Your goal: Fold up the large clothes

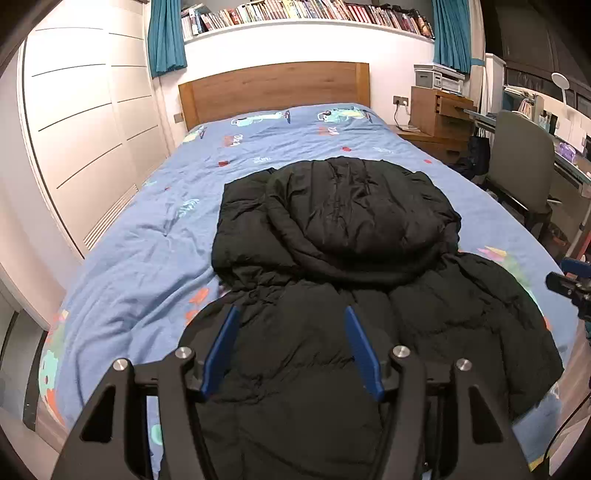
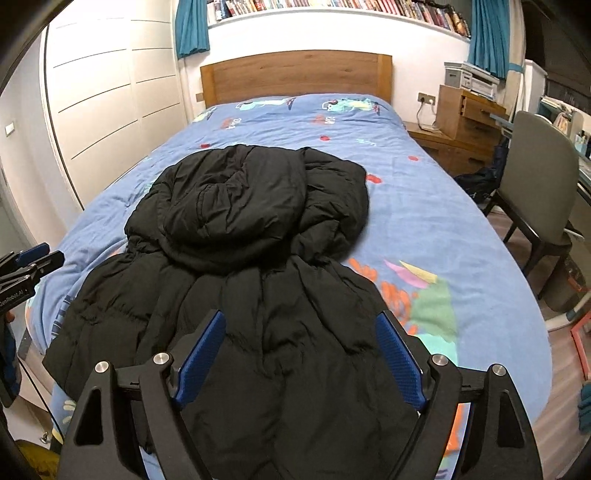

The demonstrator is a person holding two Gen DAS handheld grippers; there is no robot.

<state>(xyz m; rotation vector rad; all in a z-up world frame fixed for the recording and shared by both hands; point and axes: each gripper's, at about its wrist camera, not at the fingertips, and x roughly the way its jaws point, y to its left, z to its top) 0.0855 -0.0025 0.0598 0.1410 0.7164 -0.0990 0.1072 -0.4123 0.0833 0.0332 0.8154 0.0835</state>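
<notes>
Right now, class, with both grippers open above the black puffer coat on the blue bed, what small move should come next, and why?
Probably lower the left gripper and right gripper onto the near hem of the black puffer coat: its top is already folded over, both grippers are empty, and the lower half still lies flat on the blue patterned bedspread.

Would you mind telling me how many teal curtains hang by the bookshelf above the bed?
2. One curtain hangs at the left end of the bookshelf, above the headboard's left corner; the other curtain hangs at the right end, above the printer. More may lie outside the view.
</notes>
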